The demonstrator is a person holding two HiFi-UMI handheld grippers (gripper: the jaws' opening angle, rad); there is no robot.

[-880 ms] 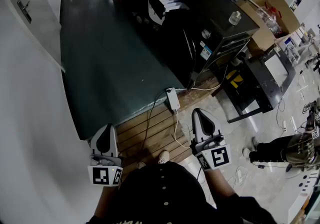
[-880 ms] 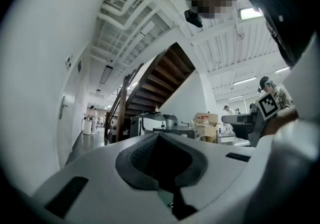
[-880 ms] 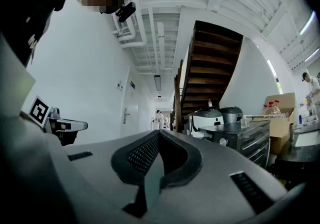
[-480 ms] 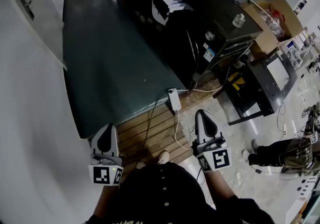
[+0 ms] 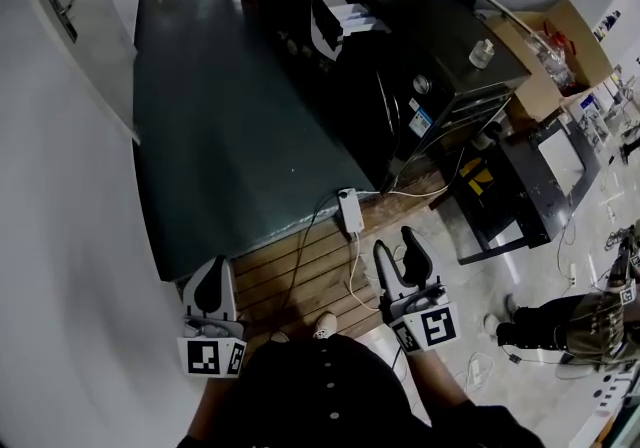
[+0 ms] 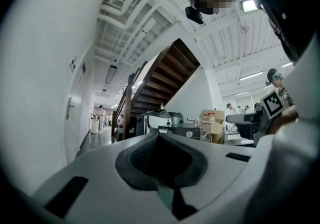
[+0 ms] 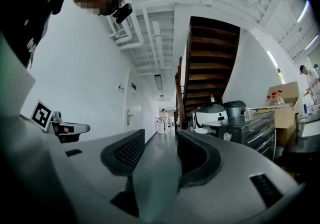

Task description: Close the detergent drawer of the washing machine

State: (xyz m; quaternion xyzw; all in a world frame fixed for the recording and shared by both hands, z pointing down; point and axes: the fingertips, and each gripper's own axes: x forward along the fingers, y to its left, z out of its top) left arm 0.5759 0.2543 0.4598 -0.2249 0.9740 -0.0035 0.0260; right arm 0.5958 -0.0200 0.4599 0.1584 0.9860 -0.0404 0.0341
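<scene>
**A:** Where's the drawer?

**B:** On the dark washing machine (image 5: 440, 61), well ahead and to the right. I can see its knob (image 5: 422, 84), but the detergent drawer itself is too small to pick out.

**A:** And the grippers?

**B:** Both are level and far short of it. The left gripper (image 5: 211, 274) has its jaws pressed together on nothing. The right gripper (image 5: 394, 244) is spread wide, with only air between its jaws.

**A:** What could go wrong?

**B:** The white power strip (image 5: 350, 211) and its cables (image 5: 300, 248) cross the wooden slats (image 5: 285, 276) just ahead of the feet, so a careless step could snag them. A hard shove might also topple the small bottle (image 5: 482, 52) on top of the machine.

**A:** Is there room?

**B:** The dark green floor (image 5: 230, 116) is open. The white wall (image 5: 60, 236) hems in the left, and a black stand (image 5: 505, 191) and a cardboard box (image 5: 545, 36) crowd the right.
</scene>
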